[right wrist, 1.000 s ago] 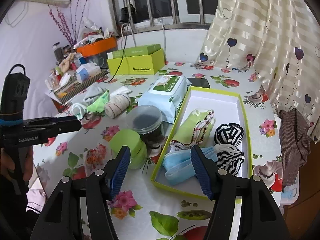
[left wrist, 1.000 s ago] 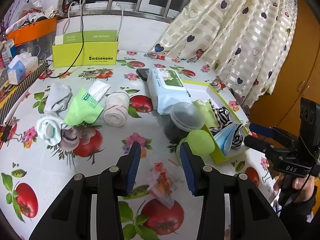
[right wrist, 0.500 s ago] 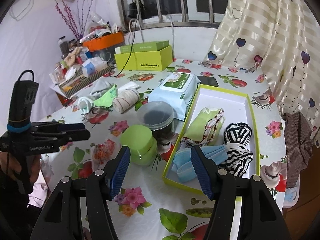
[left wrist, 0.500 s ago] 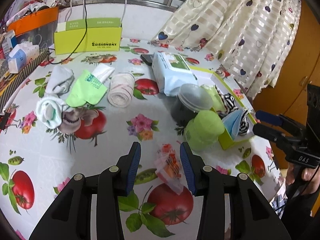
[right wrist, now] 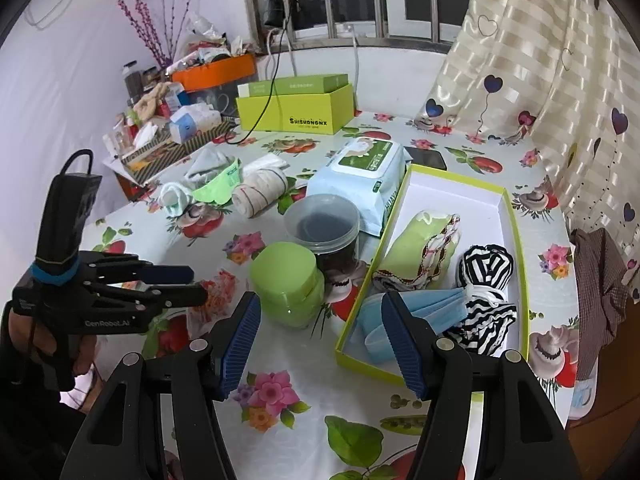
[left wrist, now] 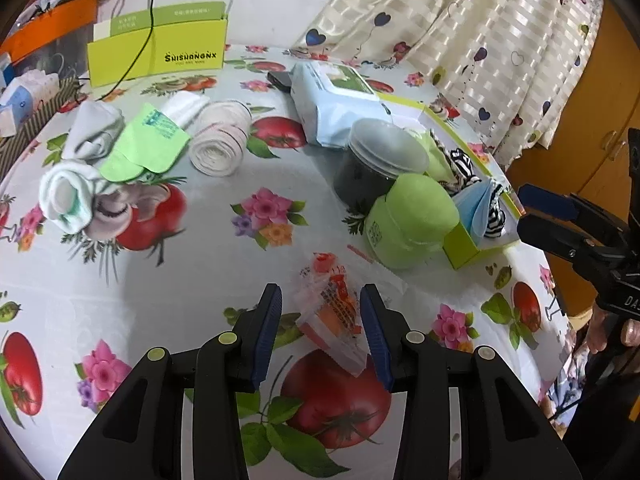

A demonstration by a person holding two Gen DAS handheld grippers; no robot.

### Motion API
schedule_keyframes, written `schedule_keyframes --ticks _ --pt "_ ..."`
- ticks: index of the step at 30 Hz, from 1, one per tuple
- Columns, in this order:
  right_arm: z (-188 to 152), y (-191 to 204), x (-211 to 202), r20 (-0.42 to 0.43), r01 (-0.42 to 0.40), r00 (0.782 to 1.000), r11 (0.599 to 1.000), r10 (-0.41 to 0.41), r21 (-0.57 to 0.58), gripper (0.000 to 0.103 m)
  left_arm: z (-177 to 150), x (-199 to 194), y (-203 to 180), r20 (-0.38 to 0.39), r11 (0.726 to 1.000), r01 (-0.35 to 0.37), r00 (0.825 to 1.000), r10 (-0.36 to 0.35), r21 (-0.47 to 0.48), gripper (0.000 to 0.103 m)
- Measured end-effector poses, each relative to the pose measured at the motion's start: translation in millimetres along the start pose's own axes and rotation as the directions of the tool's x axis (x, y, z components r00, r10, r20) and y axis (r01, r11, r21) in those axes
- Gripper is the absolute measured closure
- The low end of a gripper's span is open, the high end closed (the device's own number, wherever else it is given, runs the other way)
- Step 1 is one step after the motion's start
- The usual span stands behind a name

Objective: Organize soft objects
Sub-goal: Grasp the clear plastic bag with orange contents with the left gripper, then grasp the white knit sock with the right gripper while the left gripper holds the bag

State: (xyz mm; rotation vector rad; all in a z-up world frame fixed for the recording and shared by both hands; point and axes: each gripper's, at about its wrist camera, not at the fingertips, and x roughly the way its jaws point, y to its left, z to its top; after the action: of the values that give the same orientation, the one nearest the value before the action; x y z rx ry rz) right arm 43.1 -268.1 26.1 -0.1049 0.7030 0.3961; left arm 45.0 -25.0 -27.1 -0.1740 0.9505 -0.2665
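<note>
1. Left gripper [left wrist: 320, 312] sits low over the table [left wrist: 192, 264], jaws wide open, holding nothing. A clear snack packet [left wrist: 334, 312] with red-orange print lies flat on the cloth between the two blue pads; whether a pad touches it, can't tell.
2. Right gripper [right wrist: 320, 328] hovers above the near end of the yellow-green tray [right wrist: 516, 240], jaws also wide open, nothing held.
3. Tray contents: folded green cloth [right wrist: 420, 240] with patterned trim around mid-tray, striped black-and-white fabric [right wrist: 486, 268] beside it, blue face mask [right wrist: 424, 308] at the near end. Far end of the tray is bare white.
4. Loose soft items well apart from the tray, on the left side of the table: rolled white sock [left wrist: 64, 196], green sock [left wrist: 148, 144], beige fabric roll [left wrist: 220, 144], grey-white cloth [left wrist: 96, 128] behind them. All touching or just beside each other.
5. Green lidded tub [right wrist: 288, 284] and clear plastic jar [right wrist: 324, 228] with dark contents stand just beside the tray's left wall, tub in front of the jar.
6. Wet-wipes pack [right wrist: 364, 176] lies behind the jar, against the tray's far left corner. Dark phone [right wrist: 426, 158] just past it.
7. Yellow-green box [right wrist: 296, 110] stands at the back by the window, a cable draped over it.
</note>
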Motion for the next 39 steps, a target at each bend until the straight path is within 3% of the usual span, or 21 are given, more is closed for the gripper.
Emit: schedule_keyframes --ticks 7,11,14,24,39 --pt "1.7 4.6 4.4 -0.013 0.0 1.0 1.0 0.0 -0.005 0.04 -3.0 15.6 1.2 -0.03 1.0 0.019 0.999 -0.02 -0.014 0.061" --pt "2.4 6.1 5.8 -0.015 -0.001 1.0 1.0 0.001 -0.005 0.04 -5.1 17.5 -3.3 -0.007 1.0 0.0 1.0 0.0 0.018 0.061" --pt "3.8 8.8 6.3 -0.011 -0.001 1.0 1.0 0.001 -0.01 0.04 -6.1 16.4 -2.3 0.0 1.0 0.014 1.0 -0.014 0.025 0.071" --pt "19.3 27.9 7.9 0.002 -0.015 1.0 0.999 0.015 -0.042 0.04 -6.1 -9.4 16.4 0.076 1.0 0.005 0.997 -0.005 -0.009 0.072" --pt "53.1 82.0 47.3 -0.044 -0.096 0.995 0.989 0.091 -0.113 0.04 -4.4 -45.8 72.7 0.173 0.99 -0.06 0.981 0.083 -0.13 0.072"
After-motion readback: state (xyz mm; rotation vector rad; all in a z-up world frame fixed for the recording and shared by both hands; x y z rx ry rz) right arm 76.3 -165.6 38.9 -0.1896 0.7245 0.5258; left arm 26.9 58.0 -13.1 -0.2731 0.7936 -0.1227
